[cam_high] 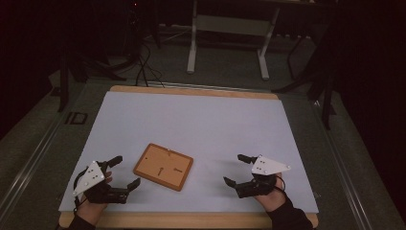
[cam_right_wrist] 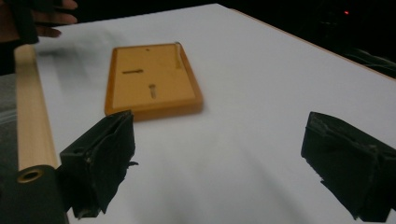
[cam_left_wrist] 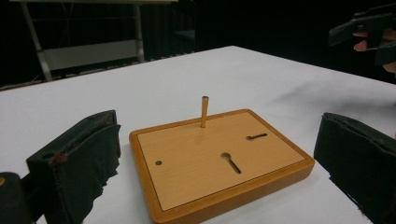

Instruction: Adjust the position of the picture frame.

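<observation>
Left gripper view: the left gripper (cam_left_wrist: 215, 154), jaws wide and empty, frames the wooden board (cam_left_wrist: 219, 161); approach it squarely, probably avoiding the upright peg (cam_left_wrist: 204, 111). The right gripper (cam_high: 238, 168) waits beside the board, wide and empty.

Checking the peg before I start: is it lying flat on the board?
No, the peg stands upright in the board, near its far edge in the left gripper view.

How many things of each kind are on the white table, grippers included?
Wooden board: 1
Upright peg standing in the board: 1
Grippers, both open: 2, the left gripper and the right gripper
Total: 4
</observation>
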{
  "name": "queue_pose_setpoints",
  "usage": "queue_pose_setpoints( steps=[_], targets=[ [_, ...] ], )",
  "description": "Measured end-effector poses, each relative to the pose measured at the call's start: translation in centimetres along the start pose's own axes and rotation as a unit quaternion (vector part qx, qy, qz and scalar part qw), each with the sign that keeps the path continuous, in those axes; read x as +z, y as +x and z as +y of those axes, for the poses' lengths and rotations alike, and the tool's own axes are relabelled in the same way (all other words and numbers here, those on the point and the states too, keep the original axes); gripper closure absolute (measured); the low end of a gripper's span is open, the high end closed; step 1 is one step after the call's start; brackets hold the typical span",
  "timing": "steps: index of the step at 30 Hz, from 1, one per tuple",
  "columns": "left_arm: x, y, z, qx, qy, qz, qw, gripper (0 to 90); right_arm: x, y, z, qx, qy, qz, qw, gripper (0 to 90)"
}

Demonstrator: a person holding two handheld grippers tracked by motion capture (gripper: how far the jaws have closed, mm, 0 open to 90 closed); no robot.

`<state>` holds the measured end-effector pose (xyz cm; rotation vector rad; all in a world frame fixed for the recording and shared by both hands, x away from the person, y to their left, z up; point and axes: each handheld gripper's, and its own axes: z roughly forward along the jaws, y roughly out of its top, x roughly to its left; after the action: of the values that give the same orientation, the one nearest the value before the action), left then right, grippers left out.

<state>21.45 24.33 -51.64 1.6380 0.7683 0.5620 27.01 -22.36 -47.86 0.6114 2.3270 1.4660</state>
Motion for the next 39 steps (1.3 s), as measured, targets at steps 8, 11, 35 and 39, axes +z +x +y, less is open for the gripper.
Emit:
queue_pose_setpoints(
  steps=[8,11,35,39],
  targets=[
    [0.0,-0.1,0.0,0.002,0.001,-0.002,1.0,0.8,2.2,0.4,1.5,-0.023,0.004,0.02,0.9995,9.5],
    [0.0,-0.1,0.0,0.004,0.004,-0.003,1.0,0.8,3.3,0.5,1.9,-0.025,0.01,0.031,0.9992,9.6],
    [0.0,-0.1,0.0,0.003,0.005,-0.011,0.9999,0.8,11.2,1.9,4.6,-0.026,0.009,0.087,0.9958,13.4],
    [0.0,-0.1,-0.1,0.003,0.004,-0.013,0.9999,0.8,12.5,2.2,4.7,-0.026,0.009,0.093,0.9953,14.3]
  ],
)
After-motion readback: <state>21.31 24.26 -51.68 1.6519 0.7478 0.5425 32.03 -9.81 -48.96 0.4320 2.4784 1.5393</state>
